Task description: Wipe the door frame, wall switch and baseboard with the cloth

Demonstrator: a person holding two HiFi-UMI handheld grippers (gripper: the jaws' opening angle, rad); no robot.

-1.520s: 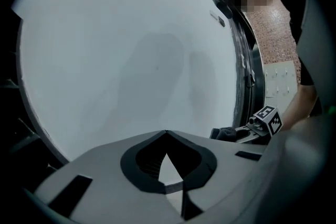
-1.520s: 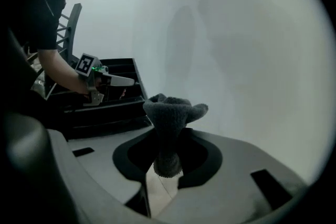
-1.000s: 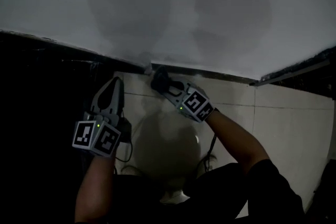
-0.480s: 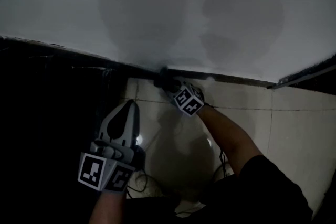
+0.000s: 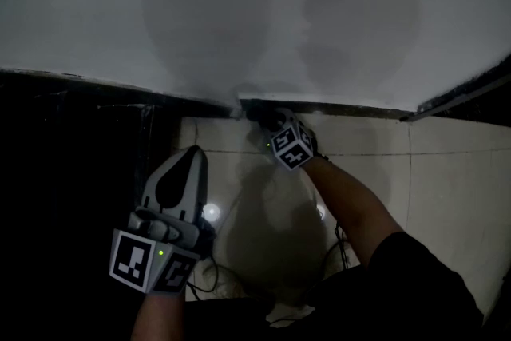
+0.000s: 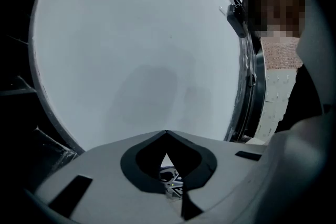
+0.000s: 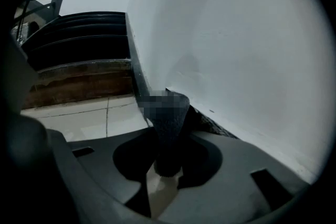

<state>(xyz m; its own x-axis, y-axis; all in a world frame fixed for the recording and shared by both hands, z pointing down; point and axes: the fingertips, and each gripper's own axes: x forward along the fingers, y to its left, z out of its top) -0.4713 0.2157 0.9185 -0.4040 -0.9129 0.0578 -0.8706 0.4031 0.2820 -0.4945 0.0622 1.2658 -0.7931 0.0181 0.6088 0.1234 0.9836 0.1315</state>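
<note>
Right claw (image 7: pixel 167 162) clamps the dark cloth (image 7: pixel 169 131), pressed on the baseboard (image 5: pixel 351 111) at frame centre. Over the last second it advanced to this strip, so baseboard wiping appears under way. Left claw (image 5: pixel 190 164), lower left, closed empty.

Left tool (image 5: pixel 192 153) closed; right tool (image 5: pixel 260 115) clamped.

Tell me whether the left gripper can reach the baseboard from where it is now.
Probably yes. The left gripper, fingers shut and empty, points toward the baseboard with only bare floor tile between them; the right gripper holds the cloth against it, off to the right.
</note>
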